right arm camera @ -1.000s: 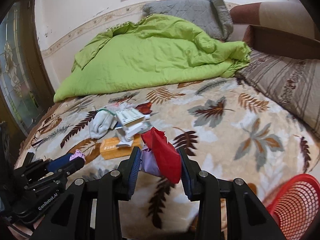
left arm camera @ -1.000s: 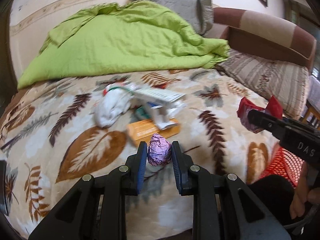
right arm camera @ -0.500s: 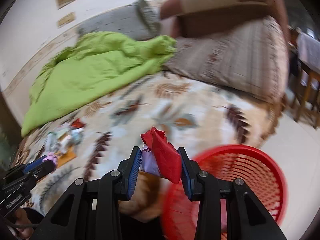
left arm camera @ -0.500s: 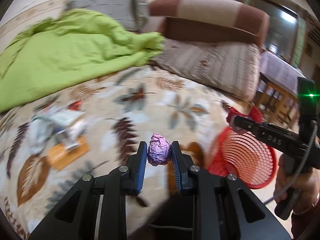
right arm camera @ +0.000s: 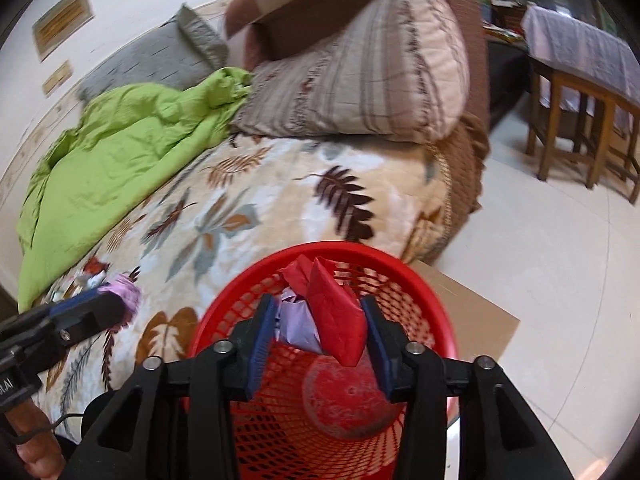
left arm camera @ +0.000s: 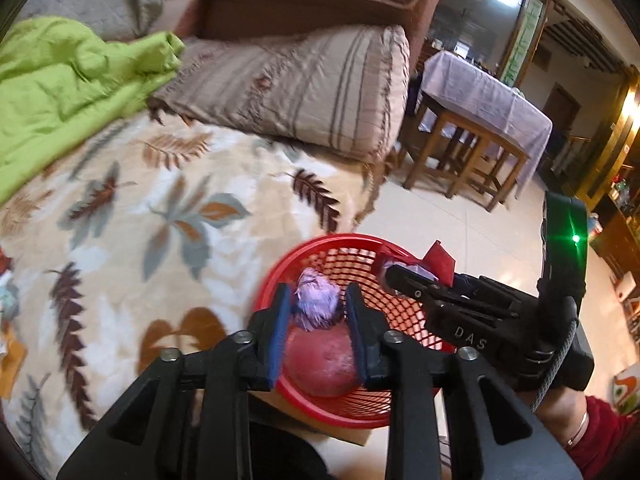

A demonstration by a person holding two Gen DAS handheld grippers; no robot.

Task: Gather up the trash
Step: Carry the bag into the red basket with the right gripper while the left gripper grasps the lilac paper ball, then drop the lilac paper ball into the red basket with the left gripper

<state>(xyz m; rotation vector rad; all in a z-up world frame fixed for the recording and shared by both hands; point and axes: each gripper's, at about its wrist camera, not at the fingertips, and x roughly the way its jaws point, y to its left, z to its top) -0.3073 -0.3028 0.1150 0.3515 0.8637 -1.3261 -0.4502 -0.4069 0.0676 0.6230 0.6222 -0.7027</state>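
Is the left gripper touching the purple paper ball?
Touching. The left wrist view shows the left gripper with the purple paper ball wedged between both blue pads over the red basket.

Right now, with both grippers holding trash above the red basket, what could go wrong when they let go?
The left gripper holds its purple wad near the red basket's bed-side rim, so it may fall outside. The right gripper pinches red paper and lilac paper together; one piece may cling.

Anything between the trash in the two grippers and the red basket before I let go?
Nothing visible. The purple wad and the red wrapper both hang above the open red basket, which looks empty to its bottom.
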